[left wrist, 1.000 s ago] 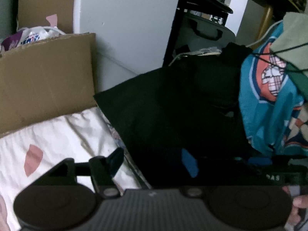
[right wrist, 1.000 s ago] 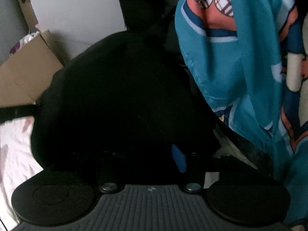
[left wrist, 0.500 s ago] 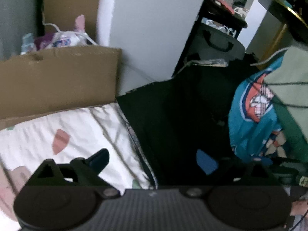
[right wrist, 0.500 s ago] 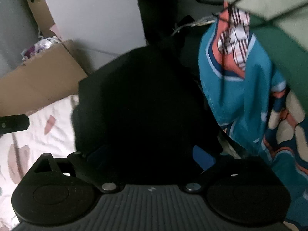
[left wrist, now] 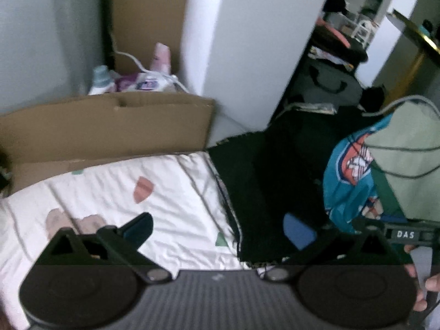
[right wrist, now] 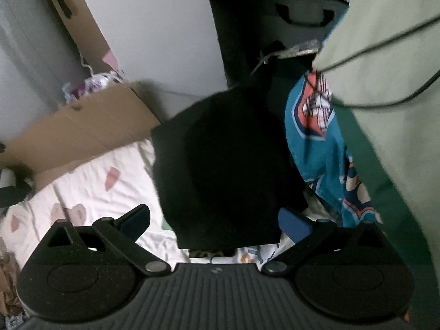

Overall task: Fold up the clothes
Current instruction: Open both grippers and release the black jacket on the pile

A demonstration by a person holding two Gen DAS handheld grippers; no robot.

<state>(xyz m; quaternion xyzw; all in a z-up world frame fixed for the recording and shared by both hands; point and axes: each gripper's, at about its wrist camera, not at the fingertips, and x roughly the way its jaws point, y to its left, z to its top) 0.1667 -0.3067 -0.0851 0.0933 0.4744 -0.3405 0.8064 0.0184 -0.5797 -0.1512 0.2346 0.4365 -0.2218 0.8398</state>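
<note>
Black garment (right wrist: 225, 165) is lying folded on the bed sheet (left wrist: 110, 192), beside teal clothing (right wrist: 316, 143). Left hand-held gripper (left wrist: 217, 228) and right hand-held gripper (right wrist: 214, 220) are opening, nothing between them, angling downward. "DAS" is showing on a label (left wrist: 404, 234).

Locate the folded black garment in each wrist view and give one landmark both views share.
Left wrist view: the folded black garment lies right of centre, on the white patterned bedsheet's right edge.
Right wrist view: the black garment fills the centre, the sheet to its left.
Shared landmark: the brown cardboard box, behind the sheet in both.
</note>
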